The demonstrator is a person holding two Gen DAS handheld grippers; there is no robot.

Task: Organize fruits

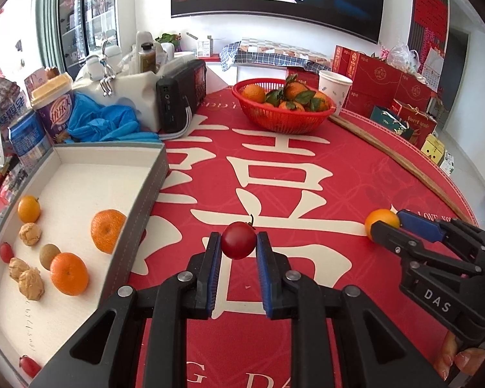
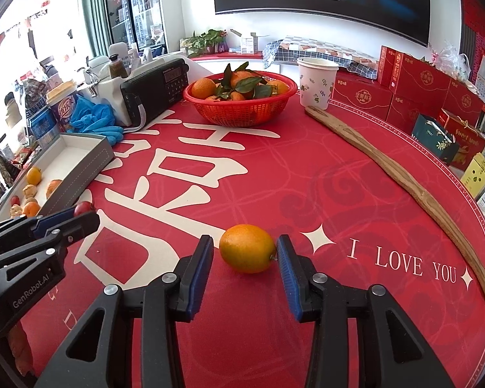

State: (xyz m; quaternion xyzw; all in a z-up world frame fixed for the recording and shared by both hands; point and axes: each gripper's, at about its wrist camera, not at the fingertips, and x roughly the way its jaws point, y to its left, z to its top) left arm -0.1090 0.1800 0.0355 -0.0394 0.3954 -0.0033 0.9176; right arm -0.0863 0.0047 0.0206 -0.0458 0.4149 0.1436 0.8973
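Above the red tablecloth, a cherry tomato is clamped in the left gripper, beside the grey tray. Further right, a small orange — resting on the cloth — is straddled by the right gripper; contact cannot be told.

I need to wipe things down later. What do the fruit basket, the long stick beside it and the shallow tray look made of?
Red basket: likely plastic, glossy moulded mesh. Long stick: bare wood, matte, with visible grain and a wavy edge. Tray: probably covered cardboard; grey outer wall with a stitch-like line, off-white textured lining.
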